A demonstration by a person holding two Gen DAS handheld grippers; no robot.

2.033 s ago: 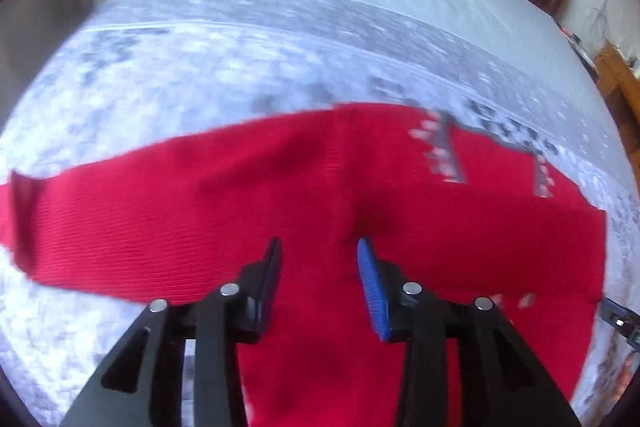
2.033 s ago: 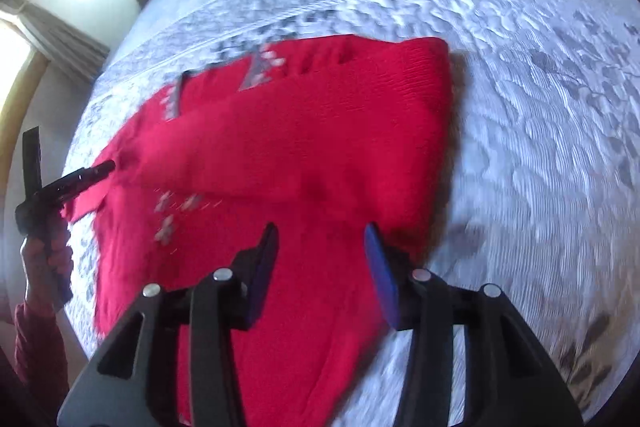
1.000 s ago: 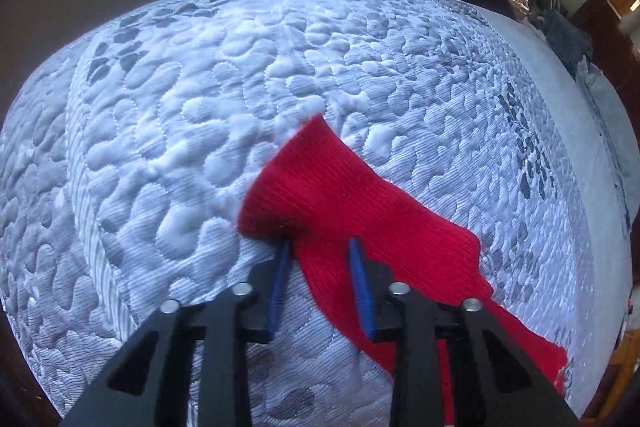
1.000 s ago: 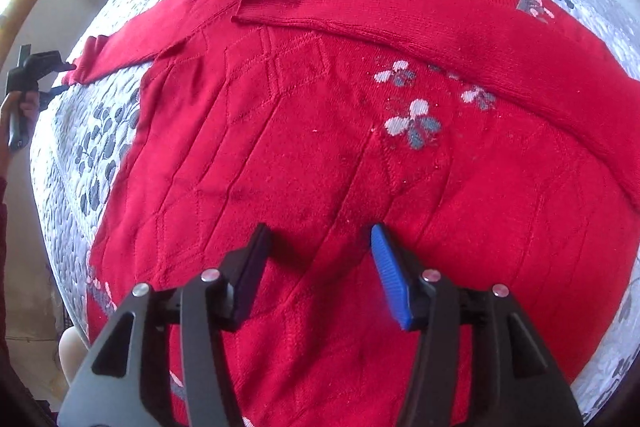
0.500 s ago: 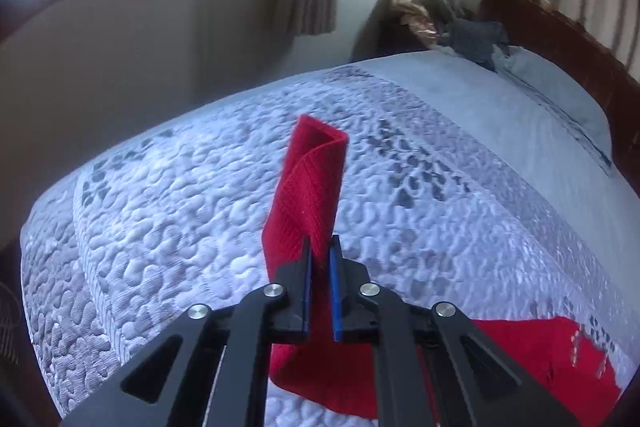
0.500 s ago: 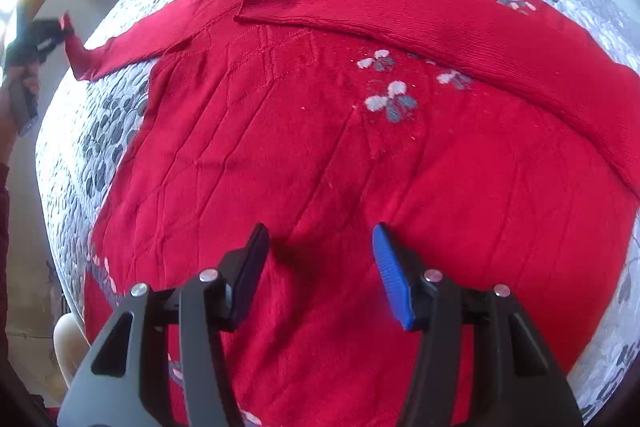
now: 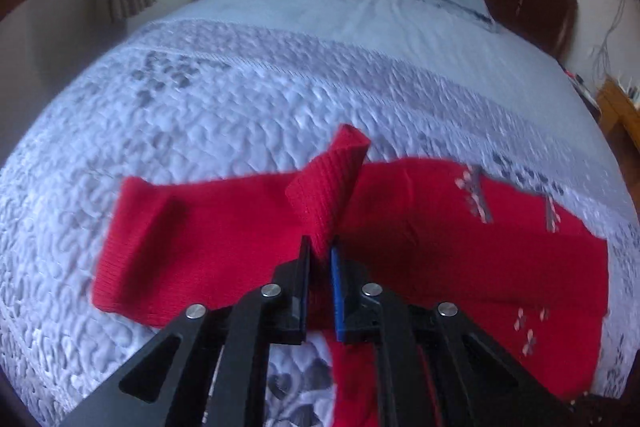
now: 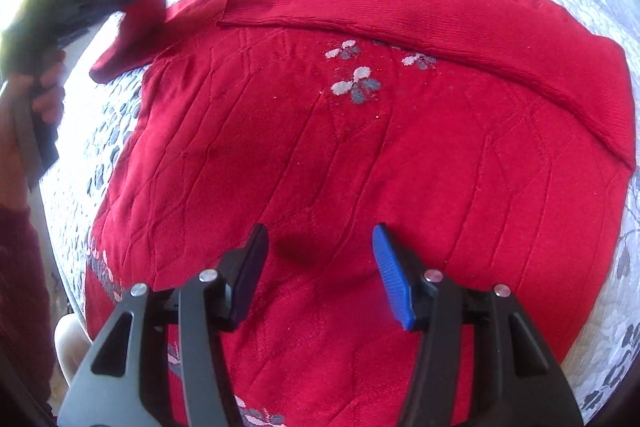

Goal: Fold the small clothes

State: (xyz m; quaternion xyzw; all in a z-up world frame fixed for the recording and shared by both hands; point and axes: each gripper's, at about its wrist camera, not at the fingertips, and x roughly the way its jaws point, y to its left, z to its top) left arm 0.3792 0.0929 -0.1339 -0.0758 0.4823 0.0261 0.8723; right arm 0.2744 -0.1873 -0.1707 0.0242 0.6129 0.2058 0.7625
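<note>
Left gripper (image 7: 319, 251): jaws opening, sleeve cuff (image 7: 328, 187) of the red sweater (image 8: 340, 147) pinched between them. Right gripper (image 8: 318, 259): half-spread, empty, above the sweater lying on the quilted bed (image 7: 200, 115)

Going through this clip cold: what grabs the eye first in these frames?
A bright red sweater spread flat on a grey quilted bed, one sleeve already folded across its chest. At its edge, the left gripper holds the other sleeve's cuff lifted off the quilt, jaws starting to open. The right gripper hovers open above the sweater's lower half.
</note>
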